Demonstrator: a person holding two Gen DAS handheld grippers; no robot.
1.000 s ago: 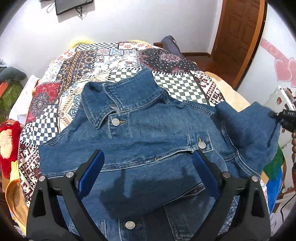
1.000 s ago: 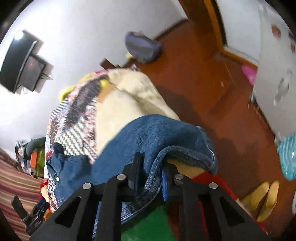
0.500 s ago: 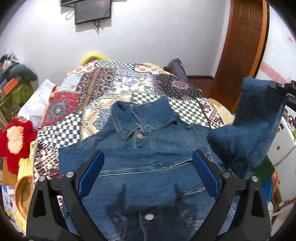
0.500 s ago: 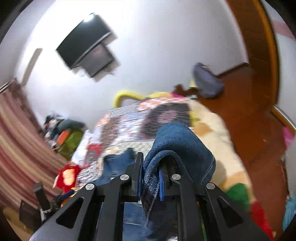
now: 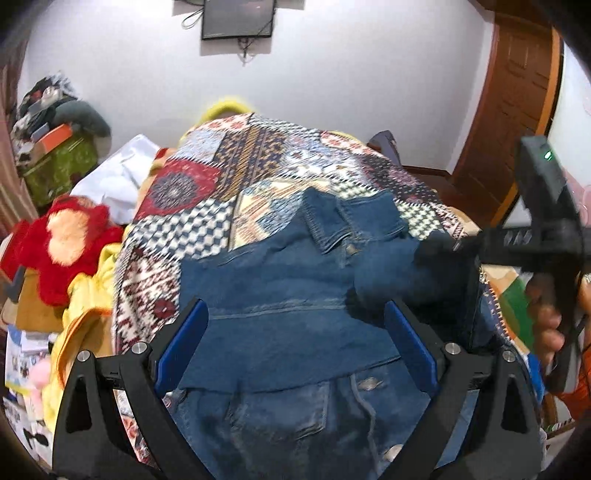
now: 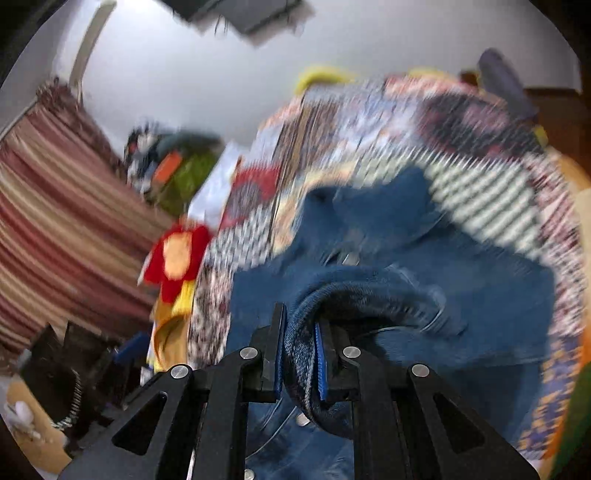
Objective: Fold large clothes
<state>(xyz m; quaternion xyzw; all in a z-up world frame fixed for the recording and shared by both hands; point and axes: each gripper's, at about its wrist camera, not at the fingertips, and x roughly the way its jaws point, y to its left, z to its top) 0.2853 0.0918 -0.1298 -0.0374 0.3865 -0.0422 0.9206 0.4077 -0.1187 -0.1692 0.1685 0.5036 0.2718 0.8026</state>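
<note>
A blue denim jacket (image 5: 291, 295) lies front up on a patchwork bedspread (image 5: 229, 173), collar at the far end, one sleeve folded across the chest. My left gripper (image 5: 295, 339) is open and empty, hovering above the jacket's middle. My right gripper (image 6: 299, 354) is shut on the jacket's other sleeve (image 6: 354, 295) and holds it above the jacket body. In the left wrist view the right gripper (image 5: 443, 243) comes in from the right with the sleeve (image 5: 391, 273) hanging from it. The right wrist view is blurred.
A red and orange plush toy (image 5: 70, 236) and yellow cloth (image 5: 85, 295) lie left of the bed. Boxes and bags (image 5: 55, 147) are piled at the far left. A wooden door (image 5: 517, 96) stands at the right. A screen (image 5: 238, 18) hangs on the wall.
My right gripper has swung the sleeve up from the bed's right side and leftward over the jacket. My left gripper has pulled back and tilted up; it stays open.
</note>
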